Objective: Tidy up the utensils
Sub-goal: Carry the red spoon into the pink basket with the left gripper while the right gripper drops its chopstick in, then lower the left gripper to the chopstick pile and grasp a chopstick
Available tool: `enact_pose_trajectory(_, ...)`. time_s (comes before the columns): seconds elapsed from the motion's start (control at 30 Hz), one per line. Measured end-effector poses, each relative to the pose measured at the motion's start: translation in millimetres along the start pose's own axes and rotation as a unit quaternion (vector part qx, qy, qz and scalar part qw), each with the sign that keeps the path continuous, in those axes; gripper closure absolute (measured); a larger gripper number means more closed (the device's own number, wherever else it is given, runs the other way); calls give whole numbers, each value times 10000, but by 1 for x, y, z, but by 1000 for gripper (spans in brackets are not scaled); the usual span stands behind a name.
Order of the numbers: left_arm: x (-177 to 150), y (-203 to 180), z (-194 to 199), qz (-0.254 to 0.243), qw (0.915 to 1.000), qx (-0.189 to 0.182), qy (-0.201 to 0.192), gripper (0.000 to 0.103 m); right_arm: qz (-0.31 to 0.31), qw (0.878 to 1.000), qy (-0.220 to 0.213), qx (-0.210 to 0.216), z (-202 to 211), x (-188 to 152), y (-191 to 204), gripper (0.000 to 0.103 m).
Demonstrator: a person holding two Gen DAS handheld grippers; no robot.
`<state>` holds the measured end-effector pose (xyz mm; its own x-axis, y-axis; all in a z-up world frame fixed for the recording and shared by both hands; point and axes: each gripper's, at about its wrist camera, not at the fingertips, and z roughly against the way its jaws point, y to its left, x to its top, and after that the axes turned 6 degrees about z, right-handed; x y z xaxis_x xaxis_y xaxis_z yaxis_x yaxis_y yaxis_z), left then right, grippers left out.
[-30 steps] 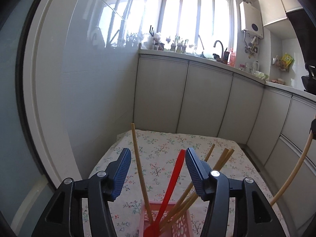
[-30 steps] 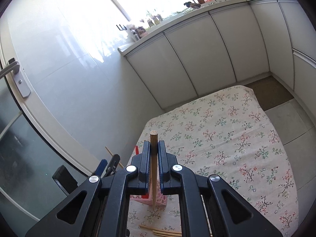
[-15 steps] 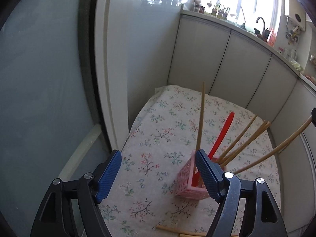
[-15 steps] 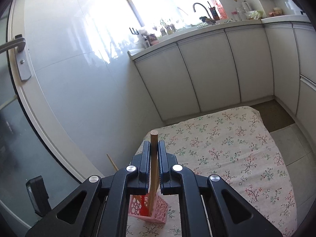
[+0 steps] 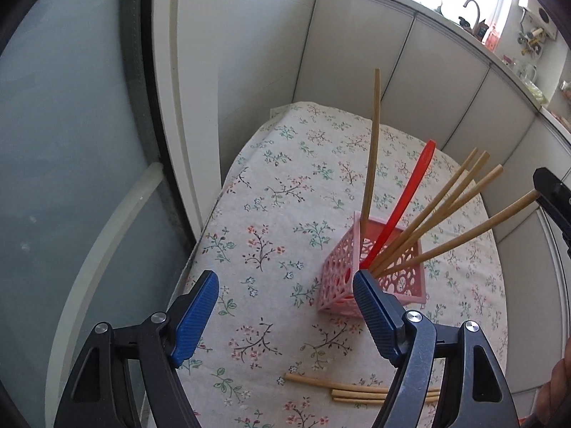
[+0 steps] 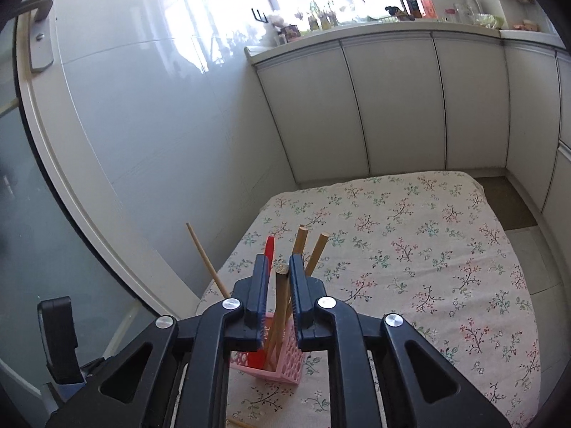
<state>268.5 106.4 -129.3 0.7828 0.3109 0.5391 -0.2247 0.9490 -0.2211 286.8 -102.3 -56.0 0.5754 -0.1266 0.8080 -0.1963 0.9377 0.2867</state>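
Right wrist view: chopstick [image 6: 282,299] slants up from basket [image 6: 285,367].

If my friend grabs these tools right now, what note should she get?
Left tool: open, empty, hovering beside the pink perforated plastic basket.
Right tool: jaws slightly apart around a wooden chopstick whose lower end is in the basket.
Done: red plastic utensil and four other wooden chopsticks stand in the basket.
To do: let that chopstick go, then collect the loose wooden chopsticks lying on the flowered tablecloth.
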Motion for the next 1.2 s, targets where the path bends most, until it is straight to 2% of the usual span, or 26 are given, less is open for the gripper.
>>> enact_pose_trajectory(0.07, -3, -2, -2, -72, 9998, -62, 165, 24, -156, 9998, -13, 134, 9, 0, -7, 63)
enact_pose_trajectory(0.2, -11, -5, -4, -201, 9987, -147, 442, 24, -183, 9997, 17, 170, 32, 0, -16, 57)
enact_pose_trajectory(0.33, -21, -5, -14, -149, 9948, -415, 917, 24, -245, 9994, 205, 143, 49, -8, -30, 48)
enact_pose_trajectory(0.53, -36, -11, -25, -226, 9885, -526, 1399, 24, -316, 9920, 1156, -401, 44, -35, -55, 46)
enact_pose_trajectory(0.67, -46, -18, -30, -458, 9852, -417, 1598, 24, -439, 9797, 1853, -622, 36, -60, -75, 46)
enact_pose_trajectory(0.77, -60, -33, -32, -874, 9812, -388, 1676, 24, -664, 9680, 2323, -681, 32, -82, -93, 46)
enact_pose_trajectory(0.87, -76, -52, -35, -1439, 9752, -322, 1650, 25, -881, 9558, 2712, -717, 30, -100, -112, 46)
enact_pose_trajectory(1.0, -97, -75, -47, -2042, 9622, -340, 1770, 26, -1096, 9430, 3008, -911, 36, -121, -135, 46)
enact_pose_trajectory(1.07, -105, -87, -51, -2341, 9555, -334, 1764, 31, -1153, 9391, 3077, -1011, 41, -125, -145, 46)
enact_pose_trajectory(1.2, -118, -111, -55, -2919, 9382, -483, 1795, 51, -1307, 9350, 3110, -1098, 53, -132, -162, 46)
